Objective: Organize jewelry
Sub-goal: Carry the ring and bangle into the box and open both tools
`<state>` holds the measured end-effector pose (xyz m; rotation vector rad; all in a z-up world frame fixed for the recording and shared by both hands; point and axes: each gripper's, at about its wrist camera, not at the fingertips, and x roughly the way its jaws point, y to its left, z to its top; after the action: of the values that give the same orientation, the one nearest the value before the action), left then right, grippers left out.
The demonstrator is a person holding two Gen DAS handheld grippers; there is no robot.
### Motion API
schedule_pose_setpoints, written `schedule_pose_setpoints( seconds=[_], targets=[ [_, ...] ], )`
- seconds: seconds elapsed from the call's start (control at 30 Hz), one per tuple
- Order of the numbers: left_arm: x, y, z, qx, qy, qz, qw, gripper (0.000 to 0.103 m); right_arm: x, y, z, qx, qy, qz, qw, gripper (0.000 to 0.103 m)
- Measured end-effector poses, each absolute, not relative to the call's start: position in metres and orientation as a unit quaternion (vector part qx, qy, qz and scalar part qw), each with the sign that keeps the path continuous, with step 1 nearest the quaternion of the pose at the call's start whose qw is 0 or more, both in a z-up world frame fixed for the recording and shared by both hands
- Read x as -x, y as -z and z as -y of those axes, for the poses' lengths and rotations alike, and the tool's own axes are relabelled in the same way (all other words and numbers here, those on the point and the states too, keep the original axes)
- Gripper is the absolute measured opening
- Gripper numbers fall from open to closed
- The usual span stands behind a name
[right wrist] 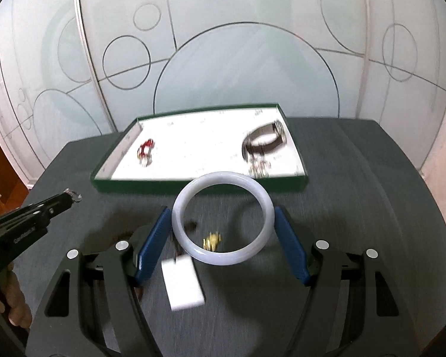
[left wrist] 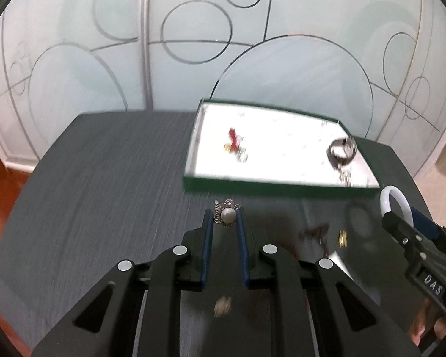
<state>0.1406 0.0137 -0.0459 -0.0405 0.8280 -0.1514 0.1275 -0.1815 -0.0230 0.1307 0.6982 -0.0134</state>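
Note:
My left gripper [left wrist: 224,218] is shut on a pearl brooch [left wrist: 226,216] with a metal filigree flower, held above the dark table. My right gripper [right wrist: 221,223] is shut on a white jade bangle [right wrist: 223,218], its blue pads pressing the ring's two sides; the bangle [left wrist: 394,205] also shows in the left wrist view. Beyond both stands a green-rimmed tray [right wrist: 199,185] with a white floor. In it lie a red and silver piece [right wrist: 145,150] and a dark-strapped watch [right wrist: 264,142]. The left gripper [right wrist: 71,196] appears at the left of the right wrist view.
Loose on the table lie a small gold piece [right wrist: 211,240], a white card [right wrist: 183,282], a dark reddish item [left wrist: 315,232] and a blurred bronze piece [left wrist: 223,305]. A frosted glass wall with circle patterns [right wrist: 223,59] rises behind the table. A hand [right wrist: 12,300] holds the left gripper.

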Motion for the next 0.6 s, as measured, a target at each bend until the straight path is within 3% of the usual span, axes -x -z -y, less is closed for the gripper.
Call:
schedule_pose_setpoints(
  seconds=[0.23,0.6],
  targets=[
    [-0.215,0.045,0.012,-0.001,0.074,-0.391,0.917,0.016,-0.194,0.022,0.18,-0.049,0.001,-0.345,0.937,0.07],
    [-0.287,0.094,0.033,-0.037,0.06,-0.426,0.902,0.016,-0.271,0.066,0.182,-0.033,0.004,-0.402,0.915,0.07]
  ],
)
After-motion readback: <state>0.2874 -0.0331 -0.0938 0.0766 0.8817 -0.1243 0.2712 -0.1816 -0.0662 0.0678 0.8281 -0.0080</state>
